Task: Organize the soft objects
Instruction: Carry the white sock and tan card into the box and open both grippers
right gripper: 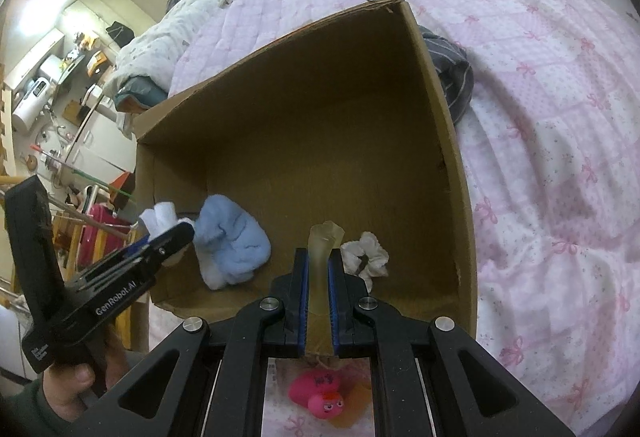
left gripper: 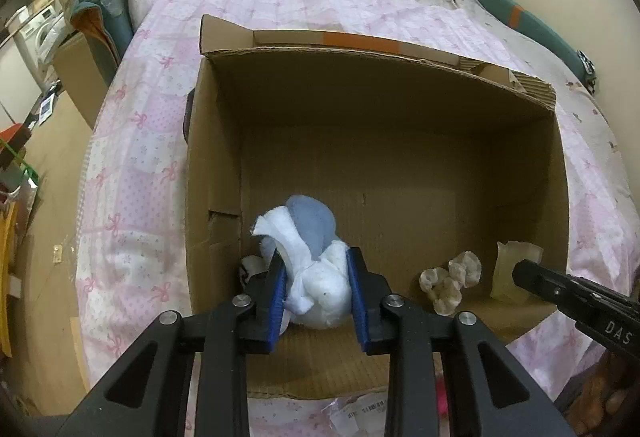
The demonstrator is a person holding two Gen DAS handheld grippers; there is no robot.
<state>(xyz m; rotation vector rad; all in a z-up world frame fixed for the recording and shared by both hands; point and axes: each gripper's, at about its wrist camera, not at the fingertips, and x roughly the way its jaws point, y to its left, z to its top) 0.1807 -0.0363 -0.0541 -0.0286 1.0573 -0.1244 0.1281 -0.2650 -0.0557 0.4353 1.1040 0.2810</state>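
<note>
Left gripper (left gripper: 316,283) squeezes the soft, light plush (left gripper: 316,257) mid-body; right gripper (right gripper: 319,277) pinches the floppy yellowish piece (right gripper: 322,257), box (left gripper: 360,109) twelve o'clock.

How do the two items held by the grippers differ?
The blue-and-white plush is bulky and fluffy; the yellowish translucent piece is slim and smooth. The left gripper has its jaws wide around the plush; the right gripper has its jaws nearly together on the piece. Both are inside the cardboard box.
</note>
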